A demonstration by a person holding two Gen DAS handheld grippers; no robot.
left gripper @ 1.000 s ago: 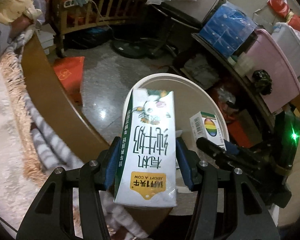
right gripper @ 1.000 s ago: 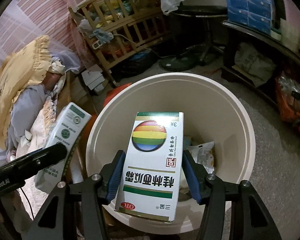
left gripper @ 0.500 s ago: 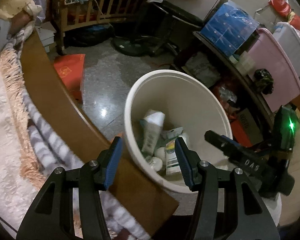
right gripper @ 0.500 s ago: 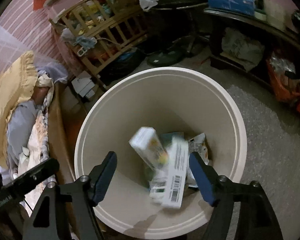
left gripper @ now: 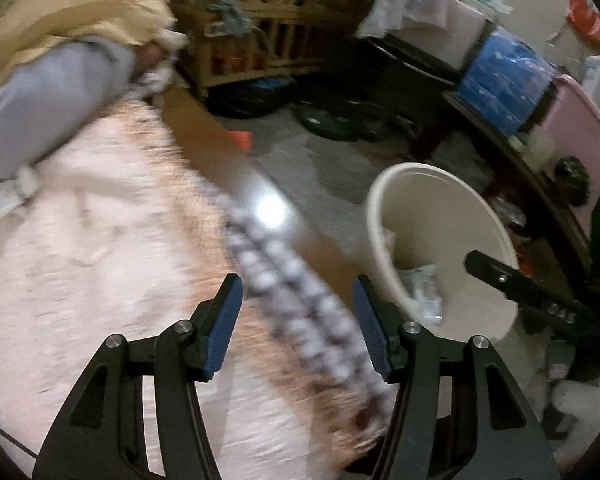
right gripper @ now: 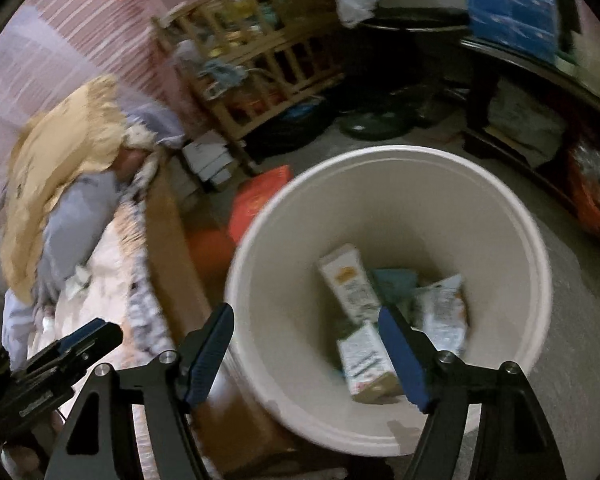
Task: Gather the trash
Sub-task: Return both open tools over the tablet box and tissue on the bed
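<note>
Holding both tools with nothing between their blue pads, you had the left gripper (left gripper: 298, 324) spread wide over the near edge of the bed, above a pale fuzzy blanket (left gripper: 80, 264) and a blurred grey-and-white patterned throw (left gripper: 284, 292). Your right gripper (right gripper: 306, 354) was likewise released, its jaws parted above the near rim of the cream trash bin (right gripper: 538, 248).

Key to the 2 views:
- Bin: it stood on the grey floor (left gripper: 332, 172) just right of the wooden bed frame (right gripper: 168, 248); in the left wrist view it lay to the right of your left gripper, with the right gripper's black finger crossing its near right rim.
- Trash: 2 cartons lay at the bin's bottom, a milk carton (right gripper: 348, 280) leaning toward the far left and a small medicine box (right gripper: 368, 364) nearer you, touching the carton's near end. A crinkled white wrapper (right gripper: 440, 312) lay to their right.
- Surroundings: a yellow pillow (right gripper: 60, 148) and a grey garment (left gripper: 48, 104) lay at the far left of the bed; a wooden crib (right gripper: 268, 76) stood far beyond the bin, and a red box (right gripper: 260, 196) lay on the floor at the bin's far left.

Motion blur softened both views.
</note>
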